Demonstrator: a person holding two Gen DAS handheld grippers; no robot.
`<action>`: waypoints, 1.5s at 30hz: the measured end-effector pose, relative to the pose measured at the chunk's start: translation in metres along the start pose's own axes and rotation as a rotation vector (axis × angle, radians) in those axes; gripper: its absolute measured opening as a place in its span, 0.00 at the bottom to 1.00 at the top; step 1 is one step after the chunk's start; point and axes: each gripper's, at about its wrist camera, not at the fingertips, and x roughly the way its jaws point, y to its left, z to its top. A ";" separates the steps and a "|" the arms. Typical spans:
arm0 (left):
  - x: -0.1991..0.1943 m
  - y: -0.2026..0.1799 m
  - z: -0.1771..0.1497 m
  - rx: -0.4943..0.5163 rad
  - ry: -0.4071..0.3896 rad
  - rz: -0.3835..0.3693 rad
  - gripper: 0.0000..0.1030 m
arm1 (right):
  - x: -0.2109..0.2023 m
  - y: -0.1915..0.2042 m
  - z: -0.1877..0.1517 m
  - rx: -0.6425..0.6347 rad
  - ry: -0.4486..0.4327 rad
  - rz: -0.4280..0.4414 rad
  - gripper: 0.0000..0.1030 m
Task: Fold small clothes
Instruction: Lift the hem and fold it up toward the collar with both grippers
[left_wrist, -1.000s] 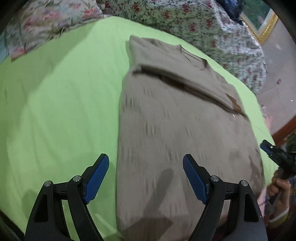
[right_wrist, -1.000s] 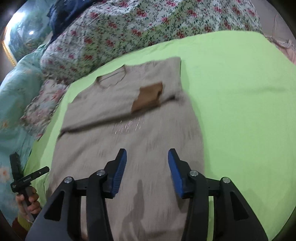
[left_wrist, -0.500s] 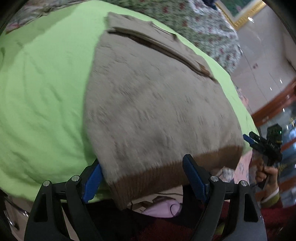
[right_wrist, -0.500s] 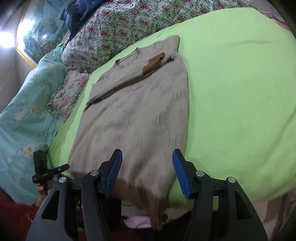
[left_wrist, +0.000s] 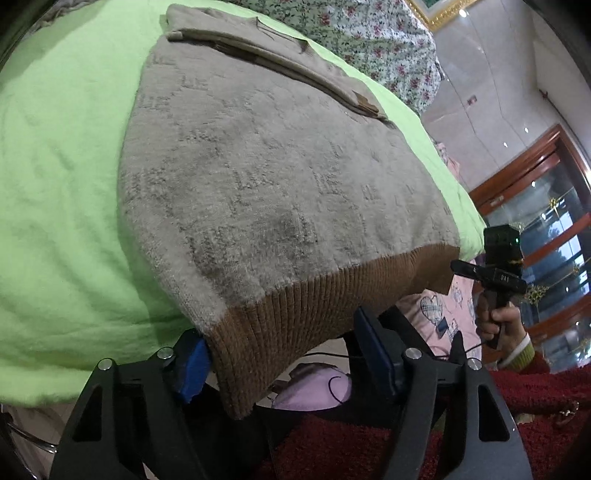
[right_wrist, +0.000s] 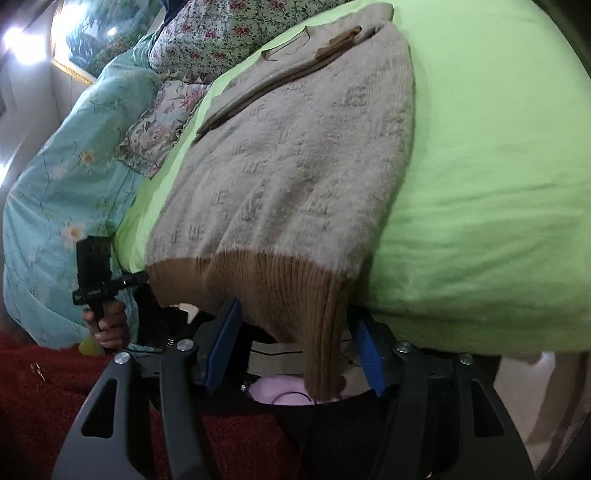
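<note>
On green sheet (left_wrist: 55, 184): one sweater (left_wrist: 258, 166); two tongs at hem.

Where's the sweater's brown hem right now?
In both wrist views the brown hem hangs over the near edge of the green sheet, its corners between each set of tongs.

This is a bedroom in a home. A bed takes up most of both views, covered with a bright green sheet (left_wrist: 66, 184), with a floral quilt (left_wrist: 369, 40) bunched at its far side and a turquoise flowered blanket (right_wrist: 62, 177) beside it. A gold-framed picture (right_wrist: 79, 40) hangs on the wall. Off to one side stand a wooden-framed glass cabinet (left_wrist: 546, 206) and glossy pale wall panels (left_wrist: 491, 81).
</note>
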 end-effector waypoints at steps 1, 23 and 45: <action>0.000 -0.001 -0.001 0.013 0.009 0.004 0.51 | 0.001 -0.001 0.000 -0.002 0.006 0.011 0.59; -0.106 -0.026 0.065 -0.023 -0.373 -0.052 0.06 | -0.084 0.029 0.061 -0.038 -0.349 0.341 0.08; -0.028 0.012 0.306 -0.060 -0.441 0.117 0.06 | -0.012 -0.011 0.304 0.016 -0.468 0.052 0.08</action>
